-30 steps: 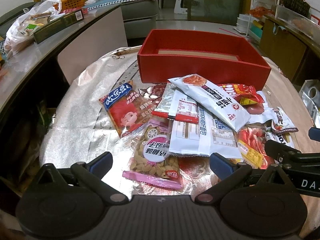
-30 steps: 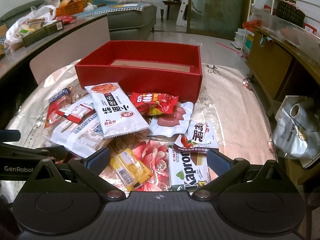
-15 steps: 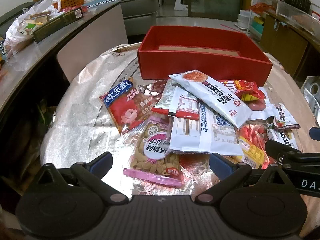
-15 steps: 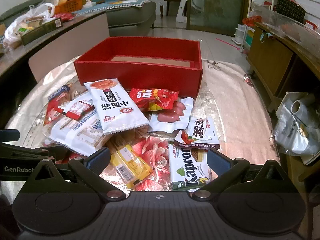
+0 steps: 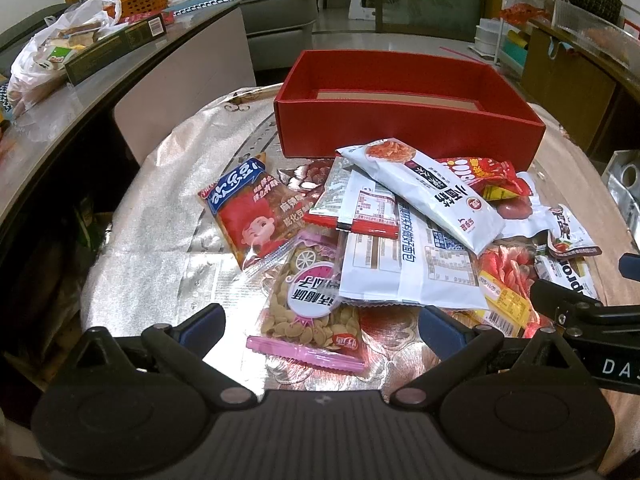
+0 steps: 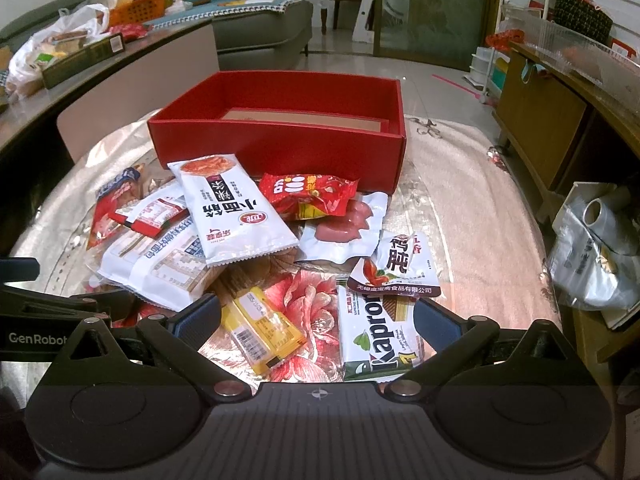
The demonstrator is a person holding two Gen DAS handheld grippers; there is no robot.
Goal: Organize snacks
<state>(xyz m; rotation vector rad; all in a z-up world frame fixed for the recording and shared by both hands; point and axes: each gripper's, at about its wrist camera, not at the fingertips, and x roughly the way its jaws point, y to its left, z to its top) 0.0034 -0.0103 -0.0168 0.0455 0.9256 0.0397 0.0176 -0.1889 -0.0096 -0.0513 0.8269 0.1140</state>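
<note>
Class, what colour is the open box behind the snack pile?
Red box, seen best from the right wrist.

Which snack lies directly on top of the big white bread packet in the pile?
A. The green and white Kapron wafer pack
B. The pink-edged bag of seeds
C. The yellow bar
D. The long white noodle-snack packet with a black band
D: in the right wrist view the long white noodle-snack packet lies slantwise across the big white bread packet, in front of the red box.

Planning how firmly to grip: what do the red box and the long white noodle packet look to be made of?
Red box: likely rigid matte paperboard; the walls stand straight and a brown board shows inside. Long white noodle packet: seemingly thin glossy plastic film, with a crimped serrated end seal and soft wrinkles.
</note>
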